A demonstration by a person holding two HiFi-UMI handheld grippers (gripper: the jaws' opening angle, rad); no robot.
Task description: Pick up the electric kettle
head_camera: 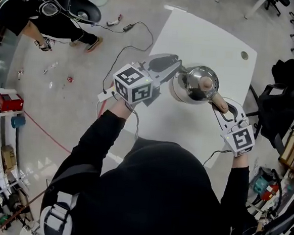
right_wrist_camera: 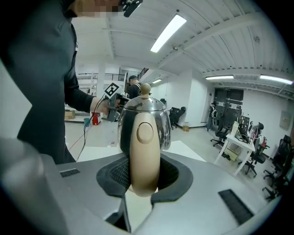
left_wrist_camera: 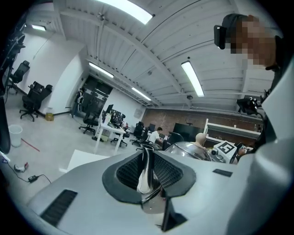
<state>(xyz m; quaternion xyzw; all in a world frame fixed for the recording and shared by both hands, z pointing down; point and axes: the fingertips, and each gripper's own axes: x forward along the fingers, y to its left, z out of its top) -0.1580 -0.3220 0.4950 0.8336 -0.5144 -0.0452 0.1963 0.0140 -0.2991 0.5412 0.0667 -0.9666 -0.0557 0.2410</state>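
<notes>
A shiny steel electric kettle [head_camera: 196, 86] with a beige knob and beige handle [head_camera: 219, 102] is held over the white table [head_camera: 203, 40]. My left gripper [head_camera: 172, 72] is shut on the kettle's thin steel spout [left_wrist_camera: 146, 167], which stands upright between its jaws. My right gripper [head_camera: 224, 109] is shut on the beige handle [right_wrist_camera: 143, 151], with the kettle's body [right_wrist_camera: 154, 120] just beyond it. In the left gripper view the left gripper [left_wrist_camera: 148, 178] has the kettle's lid [left_wrist_camera: 189, 150] behind it. In the right gripper view the right gripper [right_wrist_camera: 143, 178] grips the handle low down.
The table's left edge borders grey floor with a black cable [head_camera: 126, 47], small litter and a red box [head_camera: 10, 101]. Another person [head_camera: 29, 9] crouches at the far left. A black office chair [head_camera: 285, 95] stands right of the table. Desks and chairs [right_wrist_camera: 243, 137] fill the room.
</notes>
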